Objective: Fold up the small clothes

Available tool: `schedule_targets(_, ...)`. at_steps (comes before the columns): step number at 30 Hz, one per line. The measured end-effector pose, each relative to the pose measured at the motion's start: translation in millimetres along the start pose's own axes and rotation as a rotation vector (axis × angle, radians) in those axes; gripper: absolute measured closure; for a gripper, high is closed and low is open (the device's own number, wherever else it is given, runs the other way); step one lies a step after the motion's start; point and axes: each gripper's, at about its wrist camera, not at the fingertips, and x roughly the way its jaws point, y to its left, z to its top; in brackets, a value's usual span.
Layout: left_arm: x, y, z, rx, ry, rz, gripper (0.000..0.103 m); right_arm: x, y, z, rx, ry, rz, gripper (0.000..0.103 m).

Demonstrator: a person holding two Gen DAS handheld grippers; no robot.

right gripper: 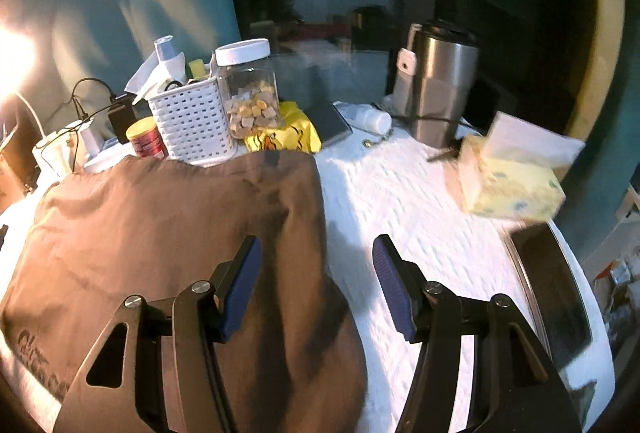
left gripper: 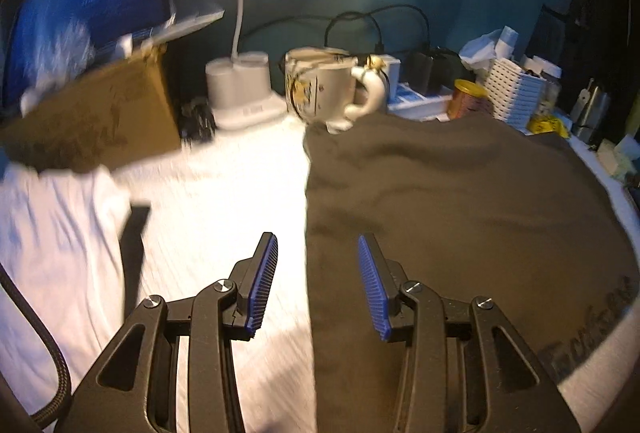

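I see the brown garment (left gripper: 460, 213) lying flat on the white cover of the bench (left gripper: 224, 193); it fills the right half of the left wrist view and the left half of the right wrist view (right gripper: 168, 233). So the cloth lies between my two hands. Its long axis, as far as I can judge, runs from the near edge of the bench away toward the clutter at the back, where the mug (left gripper: 332, 89) and the white basket (right gripper: 192, 121) stand just beside its far end.

The left gripper (left gripper: 318, 285) has its fingers spread, with nothing between them. The left edge of the garment runs straight up the frame, passing between the two fingers. The right gripper (right gripper: 316, 285) also has its fingers spread wide and empty, and here the right edge of the garment passes between them, curving toward lower centre.

Each hand is therefore over its own side edge, about equally near. Whether the fingers already touch the cloth I cannot say, because both pictures are blurred. For the next move I would lower both and pinch the edges.
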Motion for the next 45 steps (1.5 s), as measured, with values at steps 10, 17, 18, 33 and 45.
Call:
schedule_targets(10, -21, 10, -52, -0.094, 0.077, -0.023, 0.061, -28, -28, -60, 0.032, 0.053, -0.005, 0.042)
schedule_targets(17, -33, -2, -70, -0.079, 0.105, -0.016, 0.061, -41, -48, -98, 0.055, 0.084, -0.035, 0.042)
schedule_targets(18, -34, -3, -72, -0.071, 0.109, -0.009, 0.061, -43, -49, -102, 0.056, 0.087, -0.032, 0.042)
schedule_targets(33, -38, -12, -92, -0.034, 0.133, -0.062, 0.061, -42, -22, -125, 0.010, 0.065, 0.070, 0.060)
schedule_targets(45, -35, -27, -94, 0.072, 0.109, -0.064, 0.061, -46, -17, -125, 0.006, 0.041, 0.109, 0.101)
